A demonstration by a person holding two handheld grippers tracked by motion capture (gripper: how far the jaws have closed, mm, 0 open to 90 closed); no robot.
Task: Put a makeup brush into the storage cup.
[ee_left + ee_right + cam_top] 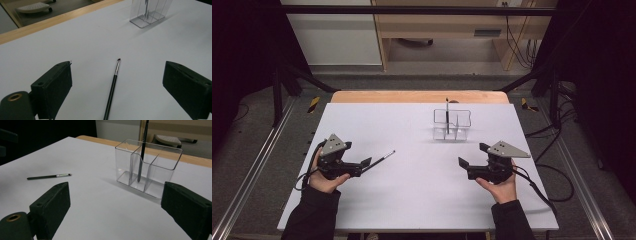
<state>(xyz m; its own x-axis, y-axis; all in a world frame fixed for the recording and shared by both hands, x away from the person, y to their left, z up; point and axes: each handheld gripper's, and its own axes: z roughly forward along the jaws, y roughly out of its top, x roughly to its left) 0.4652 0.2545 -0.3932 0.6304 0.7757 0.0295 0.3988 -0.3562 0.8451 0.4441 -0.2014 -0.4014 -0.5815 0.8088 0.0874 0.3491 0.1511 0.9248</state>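
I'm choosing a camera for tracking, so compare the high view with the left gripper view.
High view alone: both hands, the right gripper, and a dark thin brush upright in the organizer. Left gripper view alone: the lying brush's dark tip, seen close. Both: the slim black brush with silver ferrule lying on the white table, the clear plastic organizer, and the left gripper.

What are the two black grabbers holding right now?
Nothing. Both the left gripper and right gripper have their jaws wide open; the thin black makeup brush lies loose on the white table.
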